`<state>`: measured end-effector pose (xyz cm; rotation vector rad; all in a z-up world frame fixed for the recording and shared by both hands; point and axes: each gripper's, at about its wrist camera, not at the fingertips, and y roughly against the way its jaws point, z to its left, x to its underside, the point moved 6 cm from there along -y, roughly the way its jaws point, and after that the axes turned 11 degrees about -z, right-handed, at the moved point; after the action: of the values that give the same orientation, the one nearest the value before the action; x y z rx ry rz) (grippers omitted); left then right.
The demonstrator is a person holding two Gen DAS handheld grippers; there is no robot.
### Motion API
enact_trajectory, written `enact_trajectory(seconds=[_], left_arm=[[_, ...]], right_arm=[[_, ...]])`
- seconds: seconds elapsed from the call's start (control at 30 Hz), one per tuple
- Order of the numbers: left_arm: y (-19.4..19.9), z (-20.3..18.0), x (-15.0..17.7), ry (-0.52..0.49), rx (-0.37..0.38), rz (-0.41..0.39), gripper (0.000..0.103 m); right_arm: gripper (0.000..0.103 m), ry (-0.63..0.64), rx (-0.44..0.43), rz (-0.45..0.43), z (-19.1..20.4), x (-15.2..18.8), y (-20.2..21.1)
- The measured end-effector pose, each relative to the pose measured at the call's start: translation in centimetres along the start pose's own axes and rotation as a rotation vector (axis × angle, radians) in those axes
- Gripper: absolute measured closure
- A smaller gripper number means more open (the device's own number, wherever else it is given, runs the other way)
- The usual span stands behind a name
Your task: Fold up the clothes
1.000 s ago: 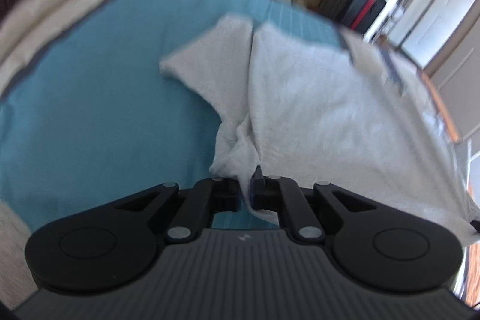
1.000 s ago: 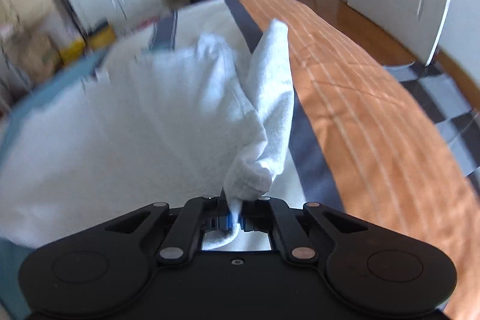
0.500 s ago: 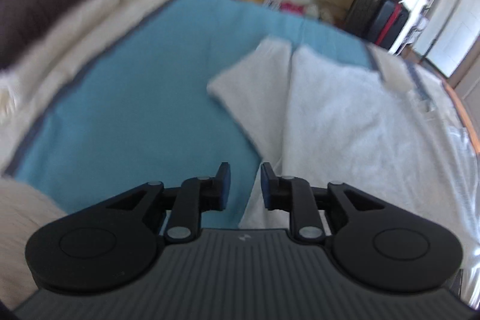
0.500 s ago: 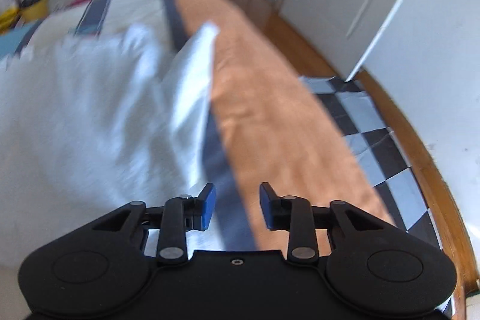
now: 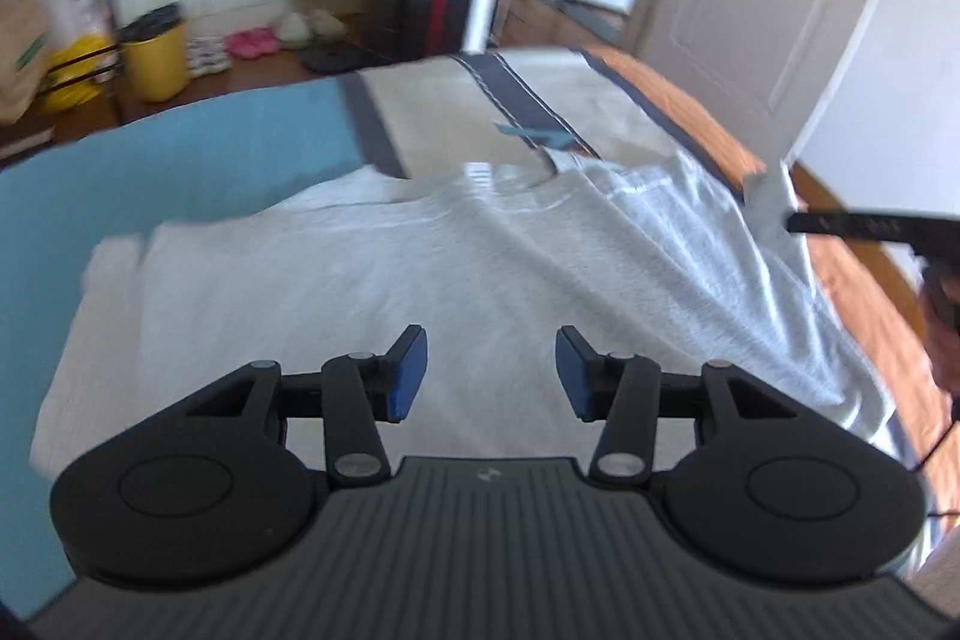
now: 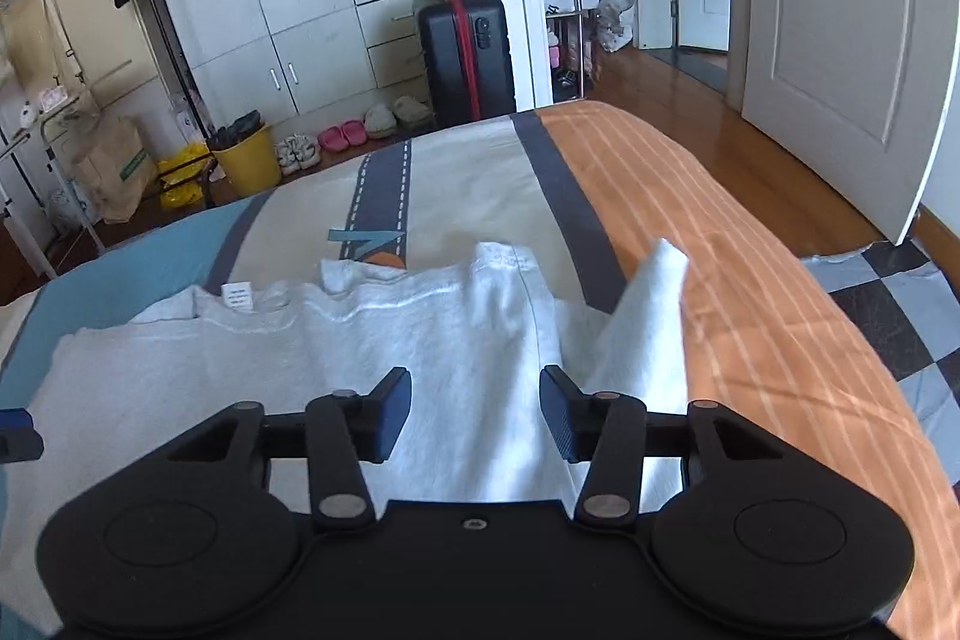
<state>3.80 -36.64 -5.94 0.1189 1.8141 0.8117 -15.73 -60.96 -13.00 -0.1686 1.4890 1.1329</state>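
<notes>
Both my left gripper [image 5: 491,370] and right gripper [image 6: 475,412] are opening, nothing between the jaws. The white shirt [image 6: 300,370] lies spread across the bed [image 6: 750,280], its sleeve [image 6: 648,316] toward the orange edge. I should pinch that sleeve cleanly and fold it inward.

Both grippers tilt downward with jaws opening and nothing between them — the left gripper [image 5: 491,373] and the right gripper [image 6: 475,413]. The right one's black finger also shows at the left view's right edge.
</notes>
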Motion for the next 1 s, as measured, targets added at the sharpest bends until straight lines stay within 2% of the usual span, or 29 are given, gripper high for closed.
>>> enact_trajectory(seconds=[0.13, 0.2, 0.27, 0.37, 0.43, 0.47, 0.53, 0.6, 0.7, 0.83, 0.93, 1.0], left_arm=[[-3.8, 1.3, 0.3, 0.002, 0.010, 0.028, 0.055], [-4.9, 2.2, 1.2, 0.027, 0.020, 0.033, 0.055], [-5.8, 3.1, 1.7, 0.048, 0.010, 0.003, 0.055], [-7.2, 4.0, 1.8, 0.067, -0.030, -0.039, 0.055], [-8.0, 4.4, 1.9, 0.075, -0.029, -0.042, 0.055], [-8.5, 4.7, 1.9, 0.078, -0.029, -0.044, 0.055], [-9.0, 4.7, 1.9, 0.068, -0.032, -0.052, 0.055], [-9.0, 4.6, 1.9, 0.040, -0.061, -0.065, 0.055], [-9.0, 4.8, 2.1, 0.001, -0.137, -0.080, 0.055], [-9.5, 6.2, 3.0, -0.001, -0.197, -0.022, 0.055], [-9.5, 7.3, 3.1, -0.009, -0.252, -0.020, 0.054], [-9.3, 7.9, 2.9, -0.007, -0.276, -0.010, 0.052]], right_arm=[[0.050, -0.070, 0.063, 0.112, -1.8, 0.7, -5.0], [0.050, -0.129, 0.052, 0.163, -2.3, 1.0, -6.4], [0.047, -0.123, 0.055, 0.152, -2.6, 0.9, -7.3], [0.045, -0.062, 0.125, 0.102, -2.8, 1.0, -8.2], [0.046, -0.067, 0.094, 0.087, -2.6, 1.1, -8.8], [0.048, -0.064, 0.070, 0.071, -2.2, 1.0, -9.0], [0.067, 0.022, 0.066, 0.021, -1.2, 0.7, -8.9], [0.096, 0.139, 0.095, -0.007, -0.4, 0.5, -8.8], [0.098, 0.162, 0.119, -0.049, -0.5, -0.3, -8.1], [0.100, 0.217, 0.221, -0.122, -1.7, -1.7, -6.5], [0.100, 0.224, 0.222, -0.104, -2.1, -0.7, -7.5], [0.100, 0.133, 0.234, -0.074, -3.3, -0.3, -8.1]])
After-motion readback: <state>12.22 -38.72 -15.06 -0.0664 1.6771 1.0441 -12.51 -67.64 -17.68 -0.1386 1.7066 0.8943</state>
